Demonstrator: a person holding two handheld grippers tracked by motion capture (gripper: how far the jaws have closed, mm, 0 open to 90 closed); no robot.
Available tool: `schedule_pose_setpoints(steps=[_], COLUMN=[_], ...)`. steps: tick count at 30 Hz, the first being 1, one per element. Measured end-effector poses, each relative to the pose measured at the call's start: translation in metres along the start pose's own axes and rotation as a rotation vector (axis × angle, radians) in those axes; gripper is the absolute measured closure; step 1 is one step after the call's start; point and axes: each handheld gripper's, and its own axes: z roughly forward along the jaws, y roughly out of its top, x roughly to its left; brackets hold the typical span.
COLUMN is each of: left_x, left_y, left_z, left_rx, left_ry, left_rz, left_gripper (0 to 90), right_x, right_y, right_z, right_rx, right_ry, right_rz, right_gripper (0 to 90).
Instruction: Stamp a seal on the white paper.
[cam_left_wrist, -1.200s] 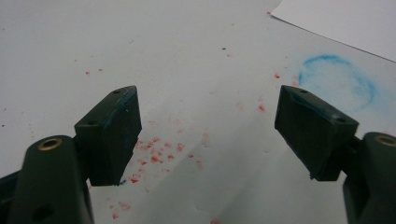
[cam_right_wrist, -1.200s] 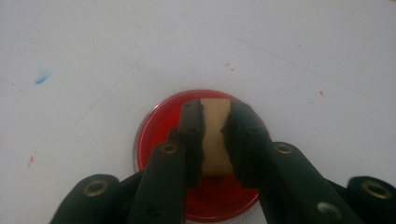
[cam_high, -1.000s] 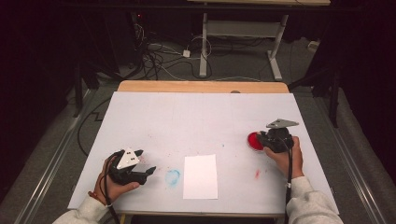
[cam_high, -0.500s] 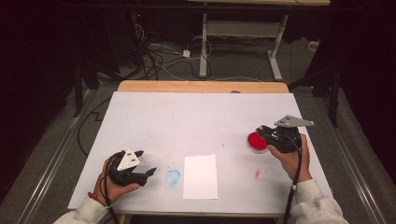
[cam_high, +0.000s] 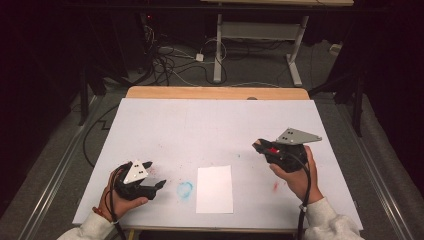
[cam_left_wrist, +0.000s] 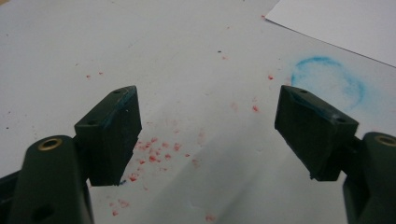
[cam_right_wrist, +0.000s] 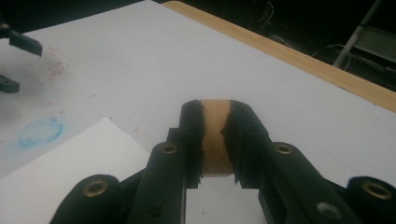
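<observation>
Above the table (cam_high: 215, 125), right gripper (cam_high: 261, 146) has lifted, perhaps clamping the red disc (cam_high: 272, 149).

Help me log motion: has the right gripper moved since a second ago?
Yes. The right gripper has lifted the stamp and swung leftward toward the white paper sheet.

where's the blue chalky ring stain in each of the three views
High view: the blue ring stain lies near the table's front edge, just left of the white paper sheet.
Left gripper view: upper right, above the right-hand jaw, below the sheet's edge.
Right gripper view: far left, beyond the sheet's corner.
Shared landmark: the white paper sheet beside it.
</observation>
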Motion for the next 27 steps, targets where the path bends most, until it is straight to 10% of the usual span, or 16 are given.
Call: schedule_pose_setpoints(steps=[27], left_x=[-0.001], left_y=[0.001], left_z=[0.002], left_rx=[0.005], left_ry=[0.003], left_rz=[0.006], left_gripper=[21.6], right_x=[0.085], right_y=[-0.007], right_z=[0.045], right_rx=[0.098], right_ry=[0.191], right_rz=[-0.187], right_gripper=[76.2])
